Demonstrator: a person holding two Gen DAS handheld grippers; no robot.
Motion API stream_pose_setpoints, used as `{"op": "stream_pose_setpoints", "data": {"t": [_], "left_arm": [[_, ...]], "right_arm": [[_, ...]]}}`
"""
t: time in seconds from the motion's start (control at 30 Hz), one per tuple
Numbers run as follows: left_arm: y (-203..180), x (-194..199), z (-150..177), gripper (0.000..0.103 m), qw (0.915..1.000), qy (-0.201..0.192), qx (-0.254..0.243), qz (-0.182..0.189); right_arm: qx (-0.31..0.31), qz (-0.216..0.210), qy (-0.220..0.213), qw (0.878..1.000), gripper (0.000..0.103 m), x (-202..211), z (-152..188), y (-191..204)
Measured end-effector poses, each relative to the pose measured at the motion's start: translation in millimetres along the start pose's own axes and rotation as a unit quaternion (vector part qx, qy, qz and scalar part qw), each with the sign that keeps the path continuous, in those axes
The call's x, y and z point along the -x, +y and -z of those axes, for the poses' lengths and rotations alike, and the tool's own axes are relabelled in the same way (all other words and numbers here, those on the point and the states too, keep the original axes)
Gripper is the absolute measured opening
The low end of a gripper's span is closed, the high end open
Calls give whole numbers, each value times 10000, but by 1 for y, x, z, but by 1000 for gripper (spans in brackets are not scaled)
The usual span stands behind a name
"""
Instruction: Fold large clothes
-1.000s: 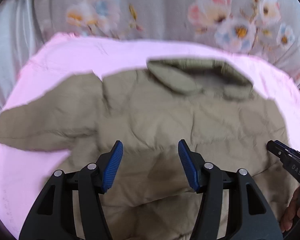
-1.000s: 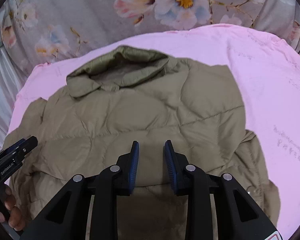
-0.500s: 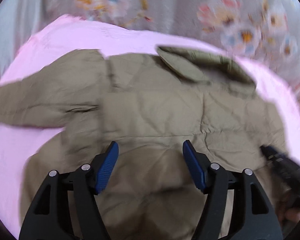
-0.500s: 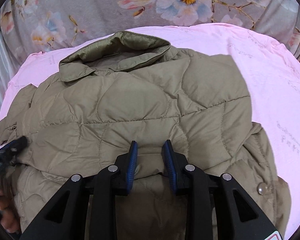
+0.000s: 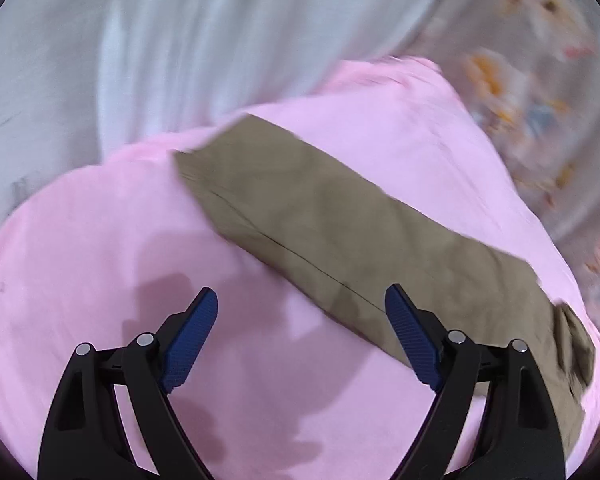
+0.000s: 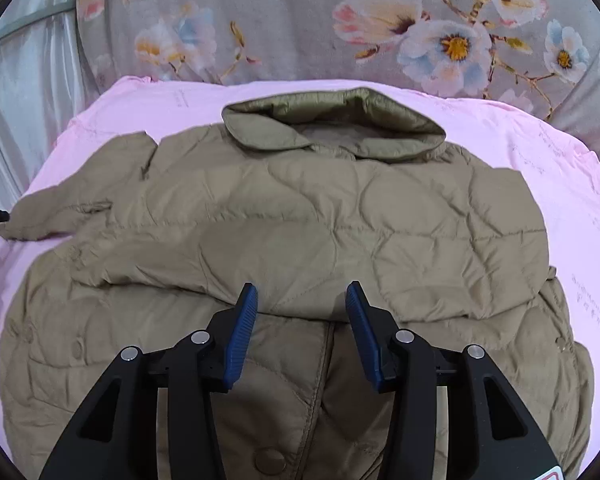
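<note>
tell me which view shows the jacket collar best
The right wrist view: the collar sits sharp and whole at the top of the jacket. The left wrist view shows only a blurred sleeve on the pink sheet, no collar.

The jacket point(image 6: 300, 220) lies on the sheet point(image 6: 540, 168), its sleeve point(image 5: 340, 224) stretched out leftward.

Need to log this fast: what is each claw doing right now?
Left claw: open, just been widening, empty above the pink sheet.
Right claw: open, just been widening, empty over the jacket.
</note>
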State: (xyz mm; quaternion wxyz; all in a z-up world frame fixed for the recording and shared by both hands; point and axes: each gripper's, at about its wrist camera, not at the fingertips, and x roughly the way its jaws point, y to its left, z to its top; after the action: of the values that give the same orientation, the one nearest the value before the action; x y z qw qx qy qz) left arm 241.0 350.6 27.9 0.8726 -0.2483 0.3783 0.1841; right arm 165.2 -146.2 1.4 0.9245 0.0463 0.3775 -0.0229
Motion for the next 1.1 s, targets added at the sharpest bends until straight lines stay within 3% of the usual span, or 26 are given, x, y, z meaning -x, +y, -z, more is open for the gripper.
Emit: {"op": "stream_pose_setpoints", "data": {"t": [0.1,0.23,0.27,0.33,0.4,0.43,0.6,0.7,0.83,0.93,1.03,1.1], "left_arm": [[23,-18,-16,82,9994,114,317,-19],[32,-35,-25,79,9977,209,627,115],[31,-37,-26,74,9977,197,641,120],[25,-39,-30,53,9980,192,558,207],[14,-40,-33,15,9990,193,398,113],[13,-39,-34,5,9993,146,330,108],[-30,14,-42,1,9968,-583,-363,403],[-77,67,-38,1,9869,-1048,-891,848],[-157,138,-15,1,9626,-1426,-1612,1649],[-217,179,21,1,9399,-1442,-2164,2213],[-273,198,68,2,9194,-1215,-2653,2638],[-298,201,99,5,9112,-1053,-2876,2757]], "right_arm": [[-293,-74,23,9995,59,-2,4,-10],[-562,-223,84,9981,62,-7,8,-19],[-557,-204,86,9982,62,-8,9,-19],[-518,-157,92,9985,62,-9,8,-18],[-489,-116,91,9987,63,-9,9,-17],[-490,-114,91,9987,63,-9,9,-17],[-502,-111,90,9986,63,-9,9,-18],[-507,-91,80,9986,63,-9,9,-18],[-530,-90,33,9985,63,-7,9,-19],[-695,-26,-176,9974,63,3,10,-25],[-1002,-12,-394,9942,64,19,13,-37],[-1193,-40,-434,9919,64,30,17,-48]]}}
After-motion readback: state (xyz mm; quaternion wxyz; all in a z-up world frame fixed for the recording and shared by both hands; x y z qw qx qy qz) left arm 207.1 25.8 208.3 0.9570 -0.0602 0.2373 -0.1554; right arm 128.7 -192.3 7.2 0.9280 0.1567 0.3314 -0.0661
